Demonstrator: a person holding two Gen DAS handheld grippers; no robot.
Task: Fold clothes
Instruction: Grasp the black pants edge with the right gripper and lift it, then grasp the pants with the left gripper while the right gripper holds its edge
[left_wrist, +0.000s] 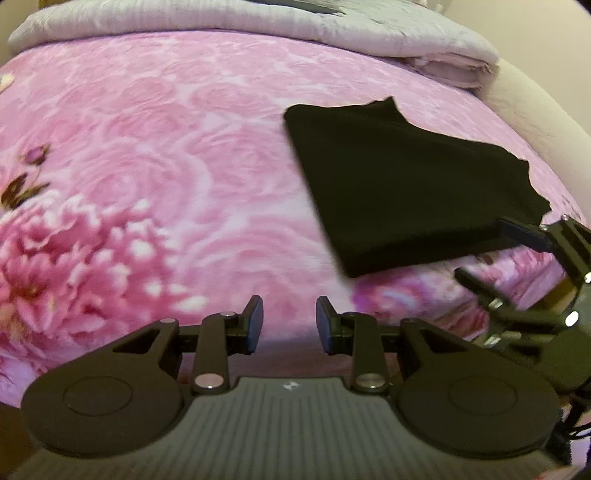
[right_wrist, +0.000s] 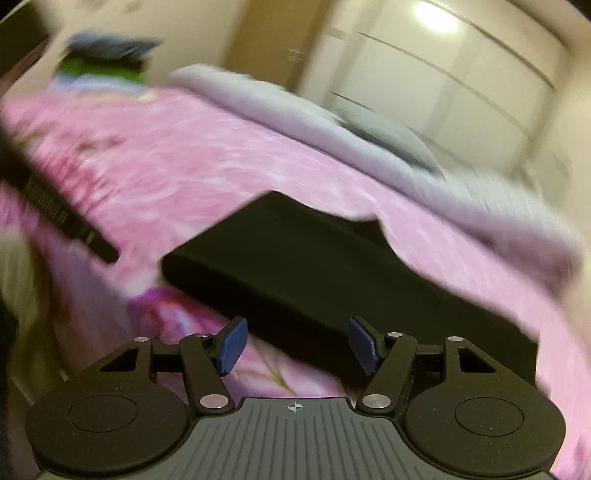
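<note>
A black garment (left_wrist: 402, 192) lies folded into a flat rectangle on the pink floral bedspread (left_wrist: 166, 166). It also shows in the right wrist view (right_wrist: 314, 266), just ahead of the fingers. My left gripper (left_wrist: 290, 325) is open and empty, low over the bedspread, to the left of the garment's near corner. My right gripper (right_wrist: 297, 345) is open and empty, close above the garment's near edge. The right gripper also shows in the left wrist view (left_wrist: 517, 258) at the garment's right edge. The right wrist view is blurred.
A folded pale lilac quilt (left_wrist: 258, 26) lies along the far side of the bed. It shows in the right wrist view (right_wrist: 369, 140) too, with a stack of folded clothes (right_wrist: 107, 59) at the far left and wardrobe doors (right_wrist: 461, 74) behind.
</note>
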